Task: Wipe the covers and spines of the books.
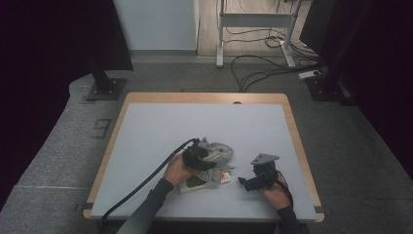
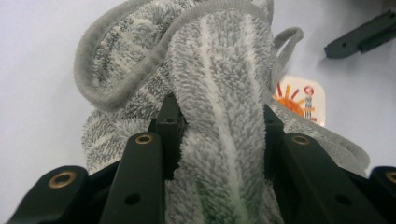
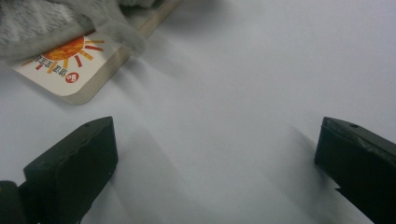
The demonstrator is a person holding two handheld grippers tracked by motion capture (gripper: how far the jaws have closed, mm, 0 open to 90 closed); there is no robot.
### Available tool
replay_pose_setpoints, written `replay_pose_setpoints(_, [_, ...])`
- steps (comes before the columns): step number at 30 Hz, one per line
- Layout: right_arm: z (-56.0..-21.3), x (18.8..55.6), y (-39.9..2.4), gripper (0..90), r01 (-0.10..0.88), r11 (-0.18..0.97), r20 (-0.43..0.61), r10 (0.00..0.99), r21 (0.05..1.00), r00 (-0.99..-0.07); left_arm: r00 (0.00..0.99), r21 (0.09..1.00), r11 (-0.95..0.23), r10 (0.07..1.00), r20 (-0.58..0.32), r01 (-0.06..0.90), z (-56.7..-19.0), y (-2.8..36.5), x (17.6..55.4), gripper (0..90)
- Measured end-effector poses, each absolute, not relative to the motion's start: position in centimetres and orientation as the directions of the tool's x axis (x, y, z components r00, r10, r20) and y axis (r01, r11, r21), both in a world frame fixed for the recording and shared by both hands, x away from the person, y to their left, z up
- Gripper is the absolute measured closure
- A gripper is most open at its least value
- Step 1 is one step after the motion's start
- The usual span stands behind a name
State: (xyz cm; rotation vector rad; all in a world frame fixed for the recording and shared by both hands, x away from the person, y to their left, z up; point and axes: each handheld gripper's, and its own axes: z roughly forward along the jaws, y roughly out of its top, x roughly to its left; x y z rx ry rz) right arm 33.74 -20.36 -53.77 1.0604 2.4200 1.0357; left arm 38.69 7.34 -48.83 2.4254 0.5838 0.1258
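Left gripper [image 1: 207, 158] is pinching a fold of the grey striped towel [image 1: 217, 152], jaws clamped on the pile from both sides in the left gripper view. The towel [image 2: 219, 93] is bunched just below table centre, draped over a flat board with a sun print [image 1: 207, 181]; the board's corner is poking out at about 4 o'clock from the bundle.

Right gripper [image 1: 242, 181] is sitting at 3 o'clock of the towel, jaws spread wide with nothing between them, hovering low over bare table [image 3: 224, 116], tips pointing toward the board corner [image 3: 65, 70].

My read: the step is lifting or dragging the towel off the board. To do it well:
- keep the pinch deep in the fold, since the hem loop is slipping loose around it
- pull up and away toward 10 o'clock so the board isn't riding along
- bring the right gripper in on the exposed corner to pin the board, or take a second towel edge for spreading
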Motion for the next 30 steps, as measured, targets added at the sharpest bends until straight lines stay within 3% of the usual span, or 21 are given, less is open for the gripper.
replay_pose_setpoints(30, [-53.8, 33.7, -20.4, 0.0, 0.512, 0.468, 0.011, 0.731, 0.72, -0.682, 0.845, 0.613, -0.646, 0.53, -0.068, 0.455, -48.6, 15.7, 35.9, 63.6])
